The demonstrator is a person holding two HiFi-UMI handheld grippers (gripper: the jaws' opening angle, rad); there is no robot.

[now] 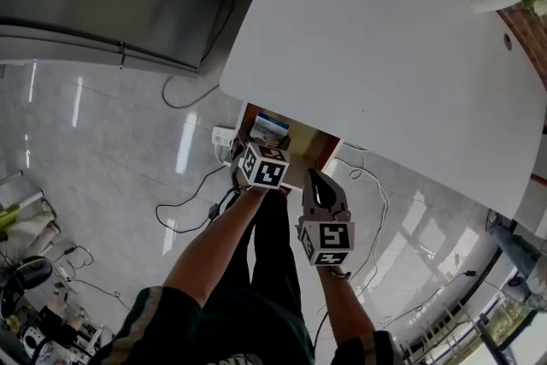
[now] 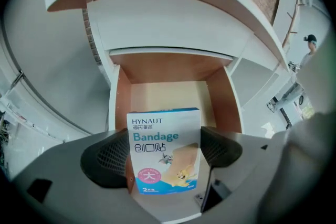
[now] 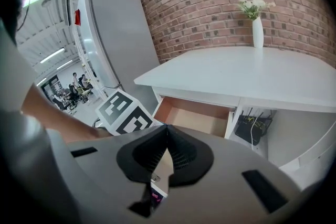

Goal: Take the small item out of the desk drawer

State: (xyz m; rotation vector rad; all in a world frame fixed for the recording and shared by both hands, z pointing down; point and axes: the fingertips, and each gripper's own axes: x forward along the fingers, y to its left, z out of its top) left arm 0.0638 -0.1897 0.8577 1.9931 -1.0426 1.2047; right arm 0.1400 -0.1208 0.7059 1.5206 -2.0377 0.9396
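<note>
L gripper [image 2: 164, 153] clamped on the bandage box [image 2: 163, 136], right at the open drawer [image 2: 119, 98]. R gripper [image 3: 167, 152] jaws shut, empty. Extraction step imo; next just needs pulling it clear w/o loosening grip.

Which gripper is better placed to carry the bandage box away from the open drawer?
Left. The left gripper is shut on the bandage box in front of the open drawer. The right gripper is shut on nothing, back from the drawer.

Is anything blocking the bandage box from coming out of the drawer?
No, nothing I can see. The left gripper is clamped on the box, and the drawer stands open with nothing else showing in it.
</note>
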